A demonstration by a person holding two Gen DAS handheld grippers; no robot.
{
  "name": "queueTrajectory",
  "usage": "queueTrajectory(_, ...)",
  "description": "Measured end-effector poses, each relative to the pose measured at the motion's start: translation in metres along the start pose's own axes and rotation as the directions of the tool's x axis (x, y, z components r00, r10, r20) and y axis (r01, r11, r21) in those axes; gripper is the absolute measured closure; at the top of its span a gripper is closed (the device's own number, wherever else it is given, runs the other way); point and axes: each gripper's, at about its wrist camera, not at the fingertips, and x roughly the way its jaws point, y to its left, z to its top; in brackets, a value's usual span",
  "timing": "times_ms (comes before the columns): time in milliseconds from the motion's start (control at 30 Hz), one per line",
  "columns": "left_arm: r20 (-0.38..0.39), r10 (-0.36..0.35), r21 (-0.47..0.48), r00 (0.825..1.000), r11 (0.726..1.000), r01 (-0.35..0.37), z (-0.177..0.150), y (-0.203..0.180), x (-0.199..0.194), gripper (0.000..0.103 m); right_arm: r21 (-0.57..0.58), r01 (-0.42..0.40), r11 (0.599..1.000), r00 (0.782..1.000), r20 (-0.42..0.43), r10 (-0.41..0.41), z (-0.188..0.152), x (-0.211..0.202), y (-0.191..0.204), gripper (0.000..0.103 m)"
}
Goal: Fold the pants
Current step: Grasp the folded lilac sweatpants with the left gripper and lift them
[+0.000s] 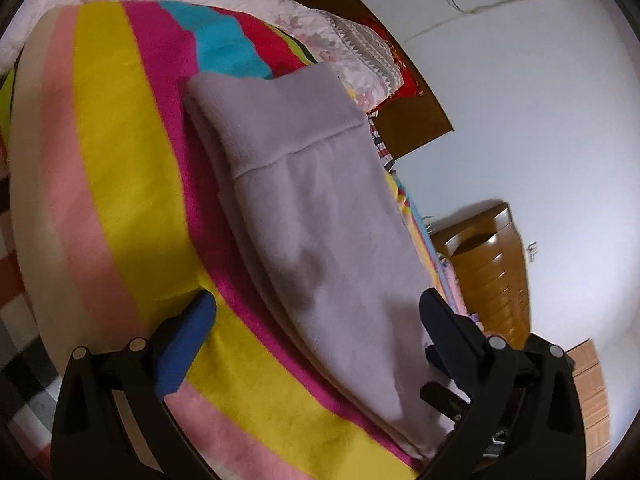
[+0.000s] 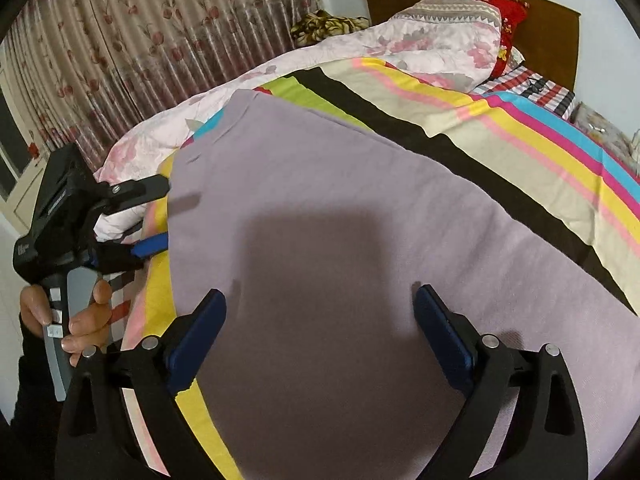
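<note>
Now the lilac pants (image 2: 320,208) lie folded flat on the striped blanket (image 1: 120,184). Both the left gripper (image 1: 316,312) and right gripper (image 2: 320,316) gape wide, holding nothing

The pants (image 2: 360,240) run off the right wrist view's bottom edge, their near end unseen. In the left view, pants (image 1: 320,220) hide the striped sheet (image 1: 120,160) beneath; the dresser (image 1: 492,264) is blurred.
</note>
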Motion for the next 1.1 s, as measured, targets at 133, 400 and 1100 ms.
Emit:
queueTrajectory(133, 0.074, -0.033, 0.010, 0.997, 0.999, 0.032, 0.025, -0.007, 0.014, 0.014, 0.020, -0.021, 1.000, 1.000, 0.011, 0.021, 0.001, 0.001, -0.004, 0.011)
queueTrajectory(400, 0.191, -0.080, -0.093, 0.978, 0.991, 0.099, 0.055, 0.023, 0.021, 0.044, 0.044, -0.058, 0.997, 0.998, 0.026, 0.056, 0.001, 0.001, -0.009, 0.010)
queueTrajectory(1100, 0.327, -0.065, 0.602, 0.943, 0.783, -0.155, -0.027, -0.248, -0.021, 0.086, 0.218, 0.044, 0.975, 0.968, 0.233, -0.096, -0.074, -0.143, -0.062, 0.008)
